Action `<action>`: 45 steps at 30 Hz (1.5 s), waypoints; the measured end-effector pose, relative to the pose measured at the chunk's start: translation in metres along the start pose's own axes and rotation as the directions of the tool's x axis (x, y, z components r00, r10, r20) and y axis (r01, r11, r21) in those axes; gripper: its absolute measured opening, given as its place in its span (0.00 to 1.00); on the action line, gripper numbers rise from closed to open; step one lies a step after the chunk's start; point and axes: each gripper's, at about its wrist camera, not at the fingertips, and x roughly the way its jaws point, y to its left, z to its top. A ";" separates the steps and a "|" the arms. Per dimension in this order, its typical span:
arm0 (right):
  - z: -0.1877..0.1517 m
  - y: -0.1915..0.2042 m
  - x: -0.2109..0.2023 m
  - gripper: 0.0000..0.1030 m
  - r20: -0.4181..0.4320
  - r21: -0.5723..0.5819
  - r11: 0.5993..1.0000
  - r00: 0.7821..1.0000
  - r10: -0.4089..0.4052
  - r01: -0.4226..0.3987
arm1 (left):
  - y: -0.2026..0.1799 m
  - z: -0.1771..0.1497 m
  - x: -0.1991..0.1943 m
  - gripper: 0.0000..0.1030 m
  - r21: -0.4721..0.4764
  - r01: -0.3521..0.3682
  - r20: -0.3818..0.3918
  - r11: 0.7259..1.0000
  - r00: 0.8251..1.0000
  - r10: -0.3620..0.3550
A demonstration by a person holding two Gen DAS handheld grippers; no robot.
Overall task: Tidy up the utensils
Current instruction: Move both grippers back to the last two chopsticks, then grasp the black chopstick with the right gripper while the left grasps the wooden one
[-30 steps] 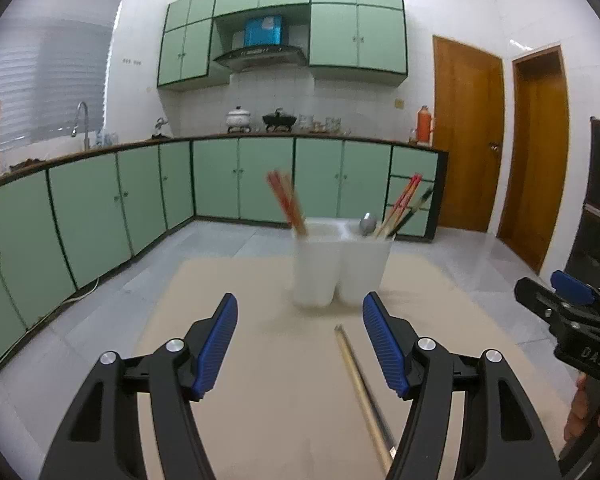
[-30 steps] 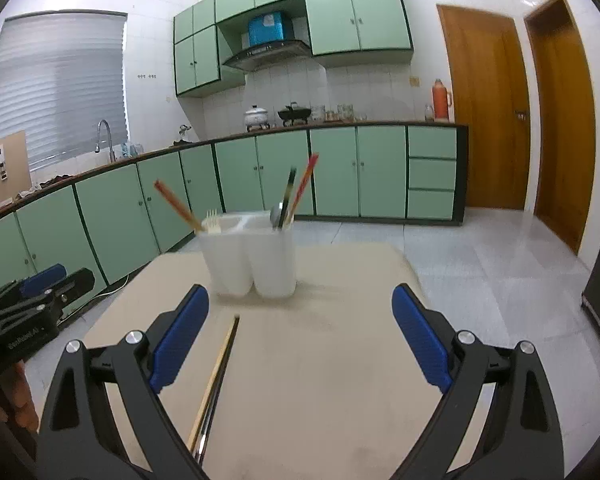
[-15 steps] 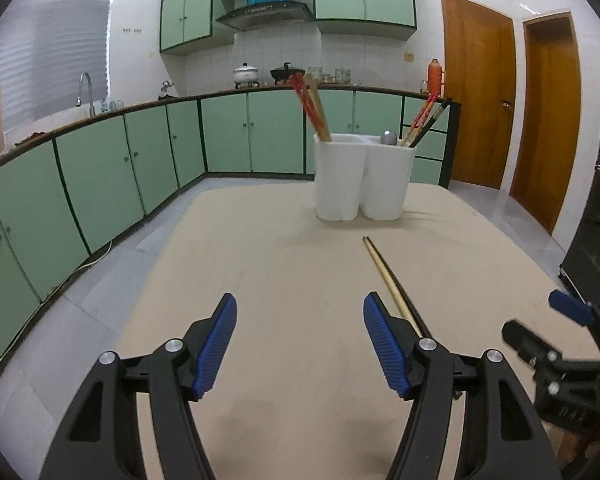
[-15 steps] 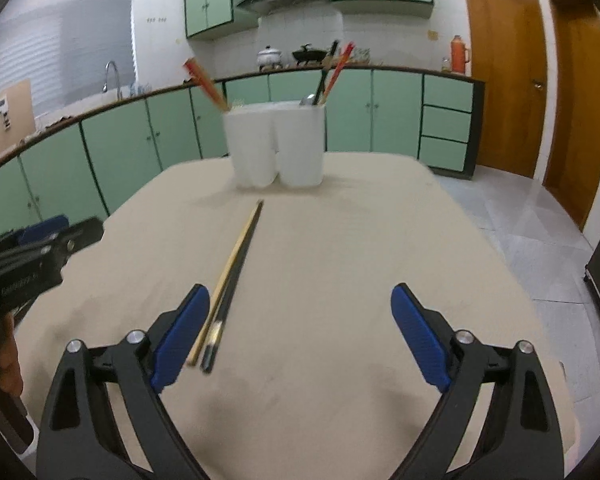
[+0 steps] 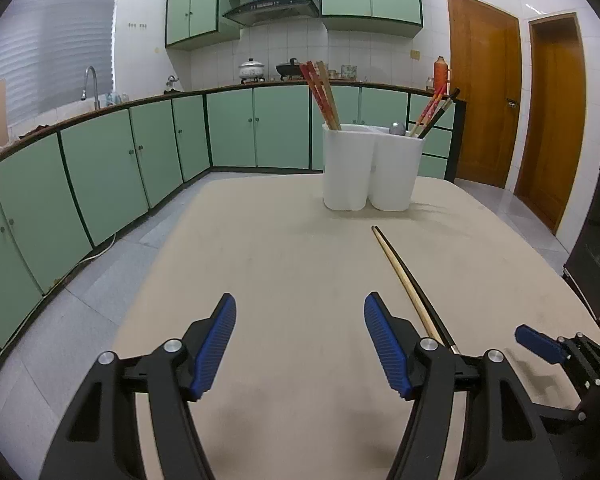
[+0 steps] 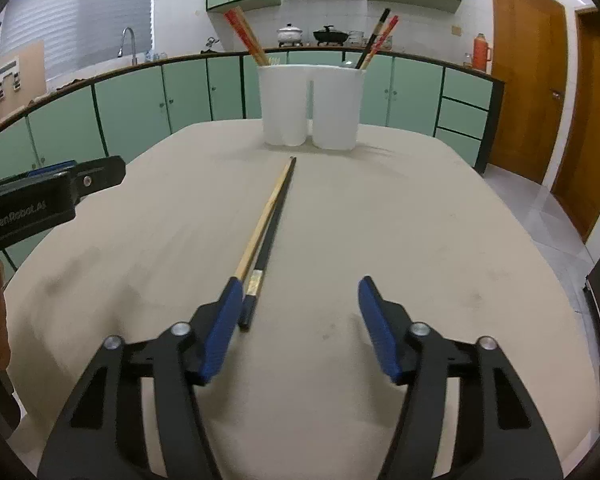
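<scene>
On the table, two chopsticks lie side by side, near of the white holder. To grip well, shift the right gripper left so both sticks sit between its pads. Its jaws, just narrowing, are spread, nothing between. The left gripper hovers, spread and empty.

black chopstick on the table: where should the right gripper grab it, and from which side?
Grip the black chopstick at its thick near end, from above. It lies flat, touching the light wooden chopstick on its left, so the fingers of the right gripper must straddle its width without pinching both.
</scene>
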 end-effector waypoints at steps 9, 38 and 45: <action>-0.003 0.011 0.006 0.40 -0.036 -0.039 0.999 0.999 0.010 -0.012 | 0.004 -0.001 0.001 0.64 -0.008 0.002 -0.003 1.000 1.000 -0.002; 0.000 -0.040 0.000 0.06 -0.016 0.102 0.994 0.999 -0.038 0.039 | -0.032 -0.009 0.004 0.64 -0.006 0.037 -0.038 0.999 0.999 -0.037; 0.003 -0.072 -0.011 0.06 0.023 0.140 0.987 0.996 -0.088 0.084 | -0.059 -0.020 0.010 0.64 -0.046 0.062 -0.071 0.997 0.995 -0.065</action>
